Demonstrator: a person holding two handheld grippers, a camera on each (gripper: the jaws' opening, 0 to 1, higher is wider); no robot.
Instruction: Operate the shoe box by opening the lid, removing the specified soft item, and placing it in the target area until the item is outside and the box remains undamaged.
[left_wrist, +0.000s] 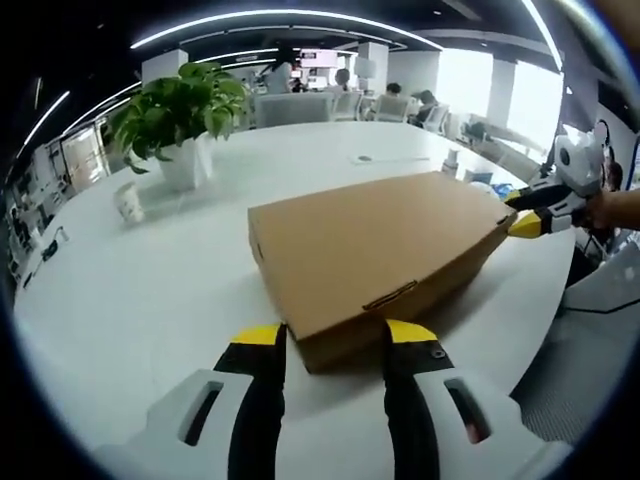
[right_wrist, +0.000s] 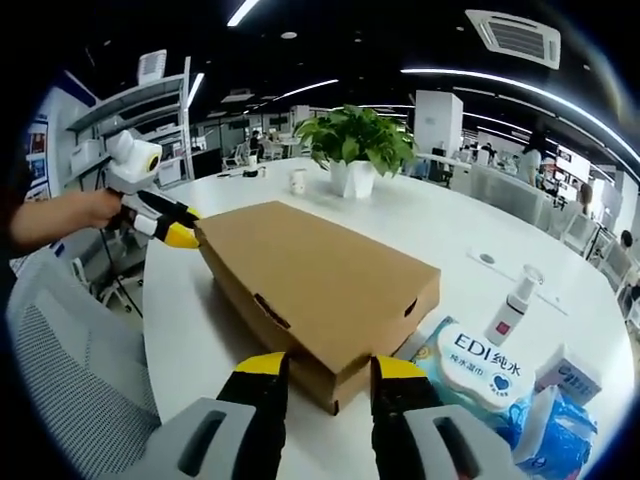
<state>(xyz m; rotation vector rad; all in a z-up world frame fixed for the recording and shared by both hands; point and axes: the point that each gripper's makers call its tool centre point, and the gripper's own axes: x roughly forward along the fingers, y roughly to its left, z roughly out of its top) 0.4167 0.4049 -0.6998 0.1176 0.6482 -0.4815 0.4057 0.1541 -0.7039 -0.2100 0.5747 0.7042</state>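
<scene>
A: Starting nearest, where is each hand-held gripper?

B: In the left gripper view, the left hand-held gripper (left_wrist: 335, 338) has its jaws spread, straddling one corner of the shoe box (left_wrist: 380, 245) without clamping anything. In the right gripper view, the right hand-held gripper (right_wrist: 330, 365) is likewise open, its yellow tips either side of the opposite corner.

A: And the box itself?

B: It lies flat on the white bench (left_wrist: 150, 290), lid shut, the front flap's tab still tucked into its slot (left_wrist: 390, 296). Its long axis runs away from each camera, from one hand-held gripper towards the other, so the two sit at opposite ends. Each appears at the far corner in the other's view, tips at or touching the cardboard.

A: Which is better placed for the lid?

B: Likely the left; the tab slot lies just beyond its jaws. That is a judgement.

A: Anything farther off?

B: Beside the box on the right's side lie a wipes pack (right_wrist: 480, 370) and a spray bottle (right_wrist: 510, 305); beyond stands a potted plant (right_wrist: 352, 150).
</scene>
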